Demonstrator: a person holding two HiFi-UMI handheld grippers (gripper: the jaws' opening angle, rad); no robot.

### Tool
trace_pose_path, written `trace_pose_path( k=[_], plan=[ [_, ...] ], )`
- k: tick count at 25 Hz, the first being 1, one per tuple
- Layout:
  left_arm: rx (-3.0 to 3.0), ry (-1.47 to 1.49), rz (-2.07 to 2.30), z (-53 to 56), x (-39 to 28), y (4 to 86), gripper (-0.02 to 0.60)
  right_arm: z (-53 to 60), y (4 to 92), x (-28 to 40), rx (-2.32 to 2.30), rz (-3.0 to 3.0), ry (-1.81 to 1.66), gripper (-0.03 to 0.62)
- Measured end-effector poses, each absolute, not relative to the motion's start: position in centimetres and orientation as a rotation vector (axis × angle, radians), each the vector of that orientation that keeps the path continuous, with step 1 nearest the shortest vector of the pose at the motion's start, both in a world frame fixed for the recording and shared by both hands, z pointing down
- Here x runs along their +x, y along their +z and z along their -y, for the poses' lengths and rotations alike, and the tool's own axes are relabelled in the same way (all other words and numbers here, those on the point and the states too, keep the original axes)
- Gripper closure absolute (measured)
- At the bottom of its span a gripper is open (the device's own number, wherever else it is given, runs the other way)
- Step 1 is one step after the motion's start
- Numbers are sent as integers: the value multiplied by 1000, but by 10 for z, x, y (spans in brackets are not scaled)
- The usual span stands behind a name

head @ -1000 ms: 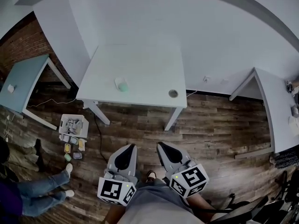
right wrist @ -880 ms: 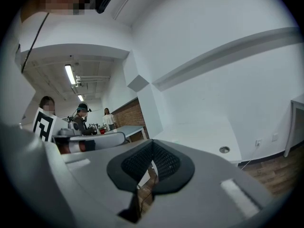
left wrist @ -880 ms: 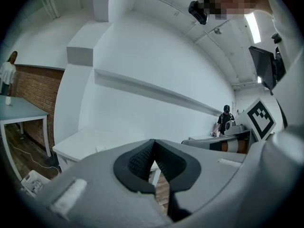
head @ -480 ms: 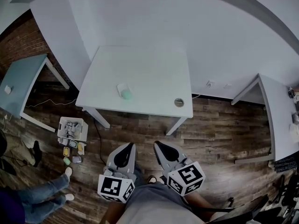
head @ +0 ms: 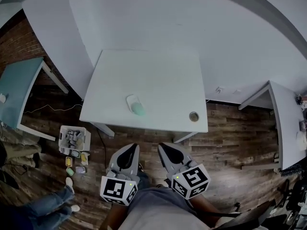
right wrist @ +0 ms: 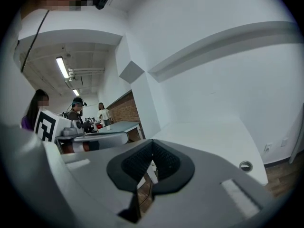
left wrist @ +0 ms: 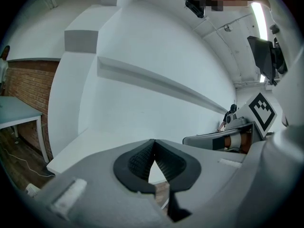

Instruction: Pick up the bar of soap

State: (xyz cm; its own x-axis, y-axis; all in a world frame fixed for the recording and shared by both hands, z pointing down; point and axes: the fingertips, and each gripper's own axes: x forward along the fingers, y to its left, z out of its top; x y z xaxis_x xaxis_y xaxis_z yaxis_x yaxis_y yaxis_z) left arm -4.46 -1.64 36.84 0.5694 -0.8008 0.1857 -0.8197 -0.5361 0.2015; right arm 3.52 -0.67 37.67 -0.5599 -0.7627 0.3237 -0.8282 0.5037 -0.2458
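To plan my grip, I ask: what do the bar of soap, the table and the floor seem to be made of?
Bar of soap: pale green, rounded, matte; probably solid soap, though too small to be sure.
Table: smooth plain white top, likely laminate or painted board.
Floor: dark planks with grain and seams, wood or wood-look vinyl.

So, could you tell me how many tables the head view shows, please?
3: the middle table holding the soap, the left table by the brick wall, the right table at the frame's edge. Others may be out of view.
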Motion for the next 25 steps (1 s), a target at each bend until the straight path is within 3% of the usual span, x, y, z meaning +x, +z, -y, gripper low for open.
trace_pose_path(
  k=[11,25],
  plan=[
    [2540,141,1280,86,-87,399,583,67,396,-10,1388,2503,542,592],
    [2497,233,1259,131,-71,440,583,116,417,-4,1349,2462,515,592]
  ],
)
